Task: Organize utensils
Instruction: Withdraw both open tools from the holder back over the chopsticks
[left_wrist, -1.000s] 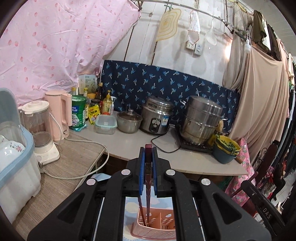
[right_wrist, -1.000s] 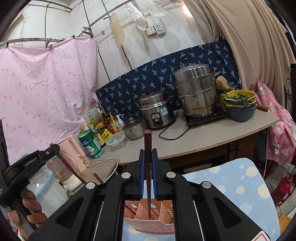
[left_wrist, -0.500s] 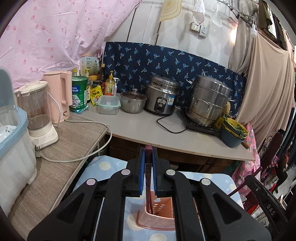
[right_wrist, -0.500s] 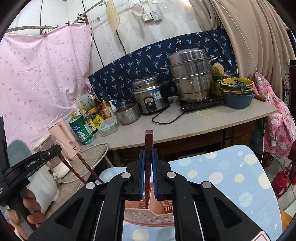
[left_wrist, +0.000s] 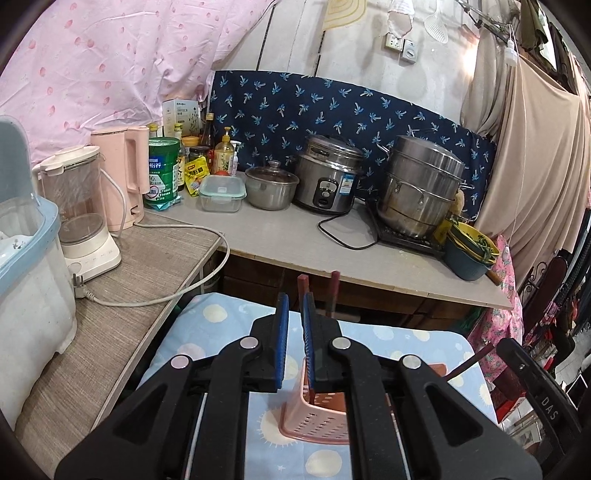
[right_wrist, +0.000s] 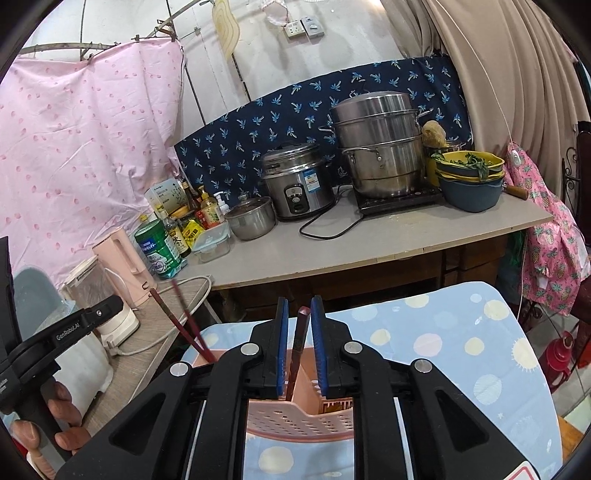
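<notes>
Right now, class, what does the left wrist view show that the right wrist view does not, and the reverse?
Only the left view shows the dark chair at the right. Only the right view shows the person's left hand and a red bottle on the floor. Both show the pink utensil basket, dark red chopsticks, rice cooker and steamer pot.

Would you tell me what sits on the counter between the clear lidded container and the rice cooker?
A small steel pot with a glass lid sits between the container and rice cooker, clearest in the left wrist view.
</notes>
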